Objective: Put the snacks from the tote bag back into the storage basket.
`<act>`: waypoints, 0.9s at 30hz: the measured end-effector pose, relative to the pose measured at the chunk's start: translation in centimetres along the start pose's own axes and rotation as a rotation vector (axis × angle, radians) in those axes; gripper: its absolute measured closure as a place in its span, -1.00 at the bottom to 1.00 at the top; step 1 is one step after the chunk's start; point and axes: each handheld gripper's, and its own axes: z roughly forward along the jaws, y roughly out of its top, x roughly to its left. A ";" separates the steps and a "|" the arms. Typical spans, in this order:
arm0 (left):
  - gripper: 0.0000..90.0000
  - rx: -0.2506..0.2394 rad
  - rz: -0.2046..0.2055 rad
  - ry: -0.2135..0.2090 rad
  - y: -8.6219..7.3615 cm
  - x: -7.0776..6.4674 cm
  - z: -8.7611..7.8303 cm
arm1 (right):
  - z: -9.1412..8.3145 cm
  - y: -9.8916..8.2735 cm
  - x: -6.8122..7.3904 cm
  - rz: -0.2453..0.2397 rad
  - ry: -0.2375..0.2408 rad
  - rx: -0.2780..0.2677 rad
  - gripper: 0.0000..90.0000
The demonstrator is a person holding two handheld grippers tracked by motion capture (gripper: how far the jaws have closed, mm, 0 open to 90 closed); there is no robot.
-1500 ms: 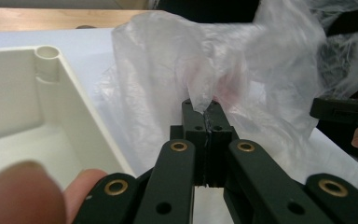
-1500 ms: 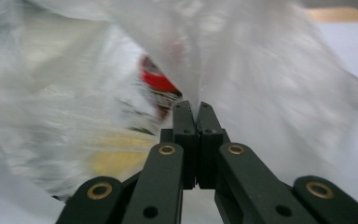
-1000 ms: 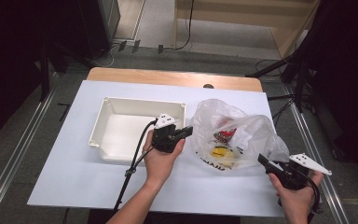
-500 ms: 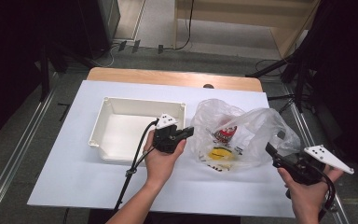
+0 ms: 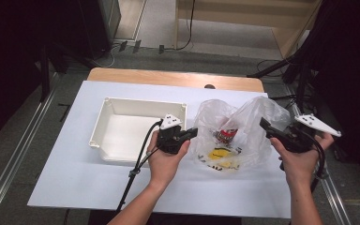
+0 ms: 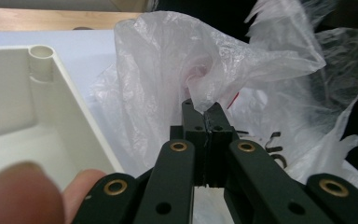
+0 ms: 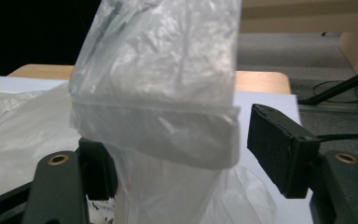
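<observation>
Pinching the near-left edge of a clear plastic bag [image 5: 234,136] with its fingers closed, the left gripper [image 5: 190,134] is holding it beside a white tray [image 5: 104,123] on the table [image 5: 65,173]. The right gripper [image 5: 266,126], fingers apart around the bag's right handle, is apparently readying to clamp and spread it.

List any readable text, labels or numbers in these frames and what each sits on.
None can be read.
Red-and-white packet inside the plastic bag: print too small to read.
Yellow packet in the bag: black marks, blurred.
White tray: no markings.
</observation>
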 end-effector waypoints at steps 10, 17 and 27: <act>1.00 0.016 -0.046 -0.002 0.9 -0.3 1.3 | 9.5 0.9 -0.7 0.011 0.111 0.239 0.73; 1.00 0.033 -0.041 0.051 0.0 -0.7 2.1 | 11.5 -0.4 -2.1 0.017 -0.015 0.213 1.00; 1.00 0.062 -0.027 0.105 -2.6 -0.9 1.7 | 18.0 -1.7 -3.3 0.127 -0.126 0.244 1.00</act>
